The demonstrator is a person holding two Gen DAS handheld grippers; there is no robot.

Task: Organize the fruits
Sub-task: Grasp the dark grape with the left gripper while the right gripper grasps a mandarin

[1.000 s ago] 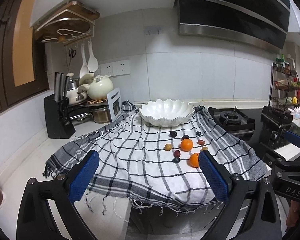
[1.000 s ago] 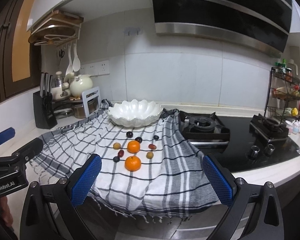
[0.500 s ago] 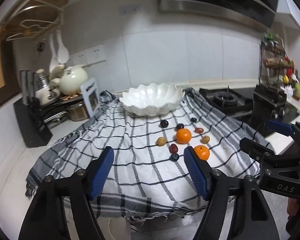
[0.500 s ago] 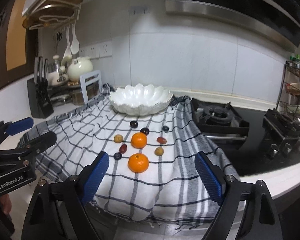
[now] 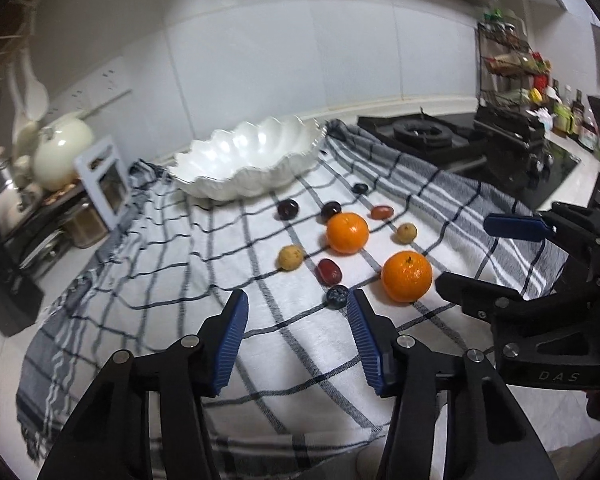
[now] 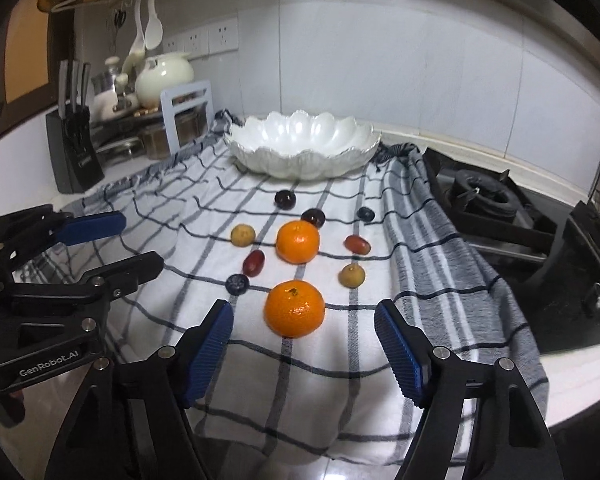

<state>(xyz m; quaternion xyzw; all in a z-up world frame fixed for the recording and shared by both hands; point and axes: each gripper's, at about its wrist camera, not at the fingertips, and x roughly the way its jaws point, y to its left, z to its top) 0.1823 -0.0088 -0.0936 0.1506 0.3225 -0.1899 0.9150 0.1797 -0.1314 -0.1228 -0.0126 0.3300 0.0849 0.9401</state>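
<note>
Both grippers hover low over the near edge of the checked cloth that covers the table, pointing toward the white scalloped bowl at the back.

The left gripper has its jaws spread, nothing between them; its right blue pad sits just beside a dark blueberry, which lies outside the gap. In the right wrist view this gripper comes in from the left, held level above the cloth.

The right gripper also has its jaws spread wide and empty, lined up with the near orange, which rests on the cloth just ahead of the pads, not touching them. In the left wrist view it reaches in from the right, close to that same orange.

The fruit lies loose on the cloth between the grippers and the bowl: a second orange farther back, two brown longans, two red grapes, and dark berries nearer the bowl. The bowl holds no fruit. A gas hob stands to the right of the cloth, a knife block to the left.
</note>
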